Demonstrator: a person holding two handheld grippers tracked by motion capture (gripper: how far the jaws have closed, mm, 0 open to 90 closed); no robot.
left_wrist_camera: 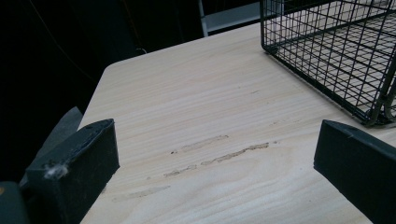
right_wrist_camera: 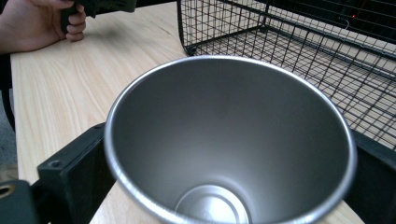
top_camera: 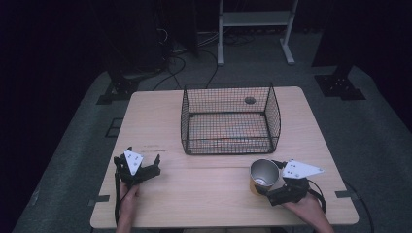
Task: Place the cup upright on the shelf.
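Near the front edge of the table [top_camera: 204, 204], on the person's right side, stands a shiny metal cup [top_camera: 264, 175] with a yellow outside; it is upright, its round mouth faces up, and it is silver and bare inside; the right gripper [top_camera: 272, 187] has a black jaw on each side of it, set wide, and I cannot tell if they press on it. Over on the left, the left gripper [top_camera: 145, 167] rests low with jaws wide apart, holding nothing; farther back sits a black wire basket [top_camera: 228, 121].
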